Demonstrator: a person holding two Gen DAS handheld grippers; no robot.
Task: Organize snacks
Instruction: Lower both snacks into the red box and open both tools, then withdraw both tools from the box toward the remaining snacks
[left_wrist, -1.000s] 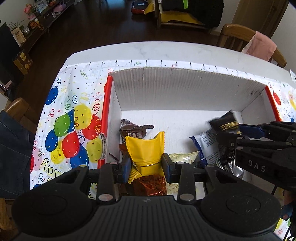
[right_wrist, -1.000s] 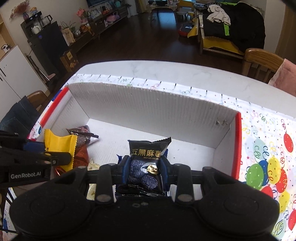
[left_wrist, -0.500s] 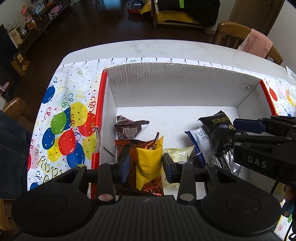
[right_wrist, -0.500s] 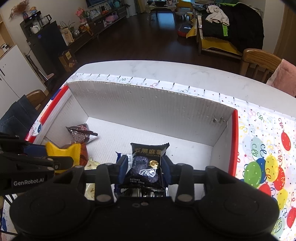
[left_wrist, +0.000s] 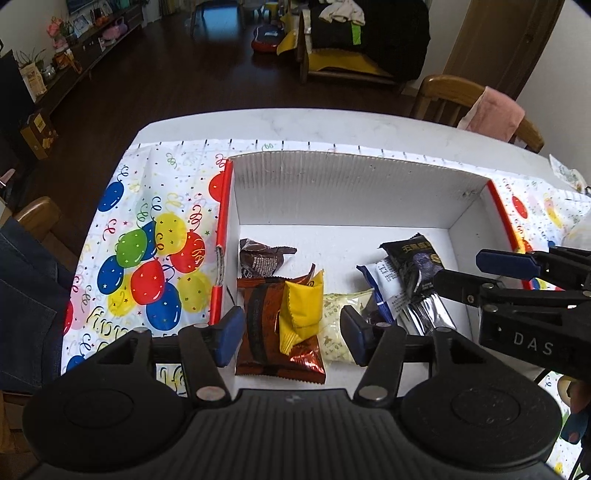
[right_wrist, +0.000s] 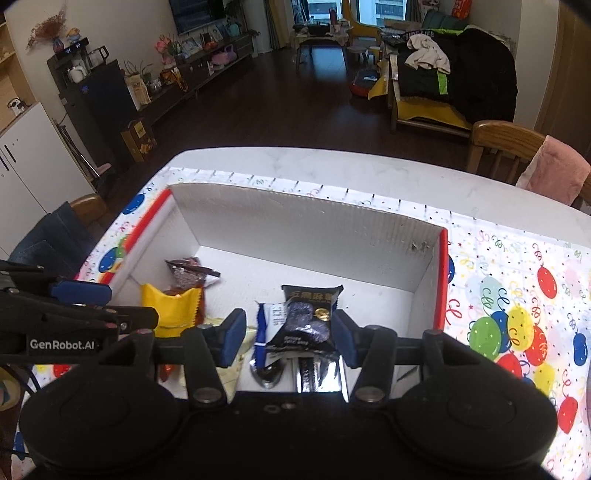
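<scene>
A white cardboard box (left_wrist: 351, 192) with red edges holds several snack packets. My left gripper (left_wrist: 291, 336) hovers over its near left part, its jaws opening. A yellow packet (left_wrist: 301, 314) lies loose below them on a copper-brown packet (left_wrist: 258, 325), and neither pad touches it. A pale packet (left_wrist: 340, 317) lies beside these. My right gripper (right_wrist: 289, 336) hangs over the box (right_wrist: 295, 229), jaws also opening. Under it a black packet (right_wrist: 310, 317) rests free on a blue-white packet (right_wrist: 269, 317) and a silver one (right_wrist: 314, 373). Each gripper shows in the other's view: the right gripper (left_wrist: 480, 275), the left gripper (right_wrist: 110, 304).
The box stands on a balloon-print cloth (left_wrist: 147, 266) over a white table (left_wrist: 332, 125). A dark brown packet (left_wrist: 264, 258) lies further back in the box. A wooden chair with a pink cloth (left_wrist: 491, 110) is behind the table, and denim hangs on a chair (left_wrist: 22, 295) at left.
Both grippers let go and rose with widening jaws. The yellow packet dropped onto the copper-brown one. The black packet settled onto the blue-white and silver packets.
</scene>
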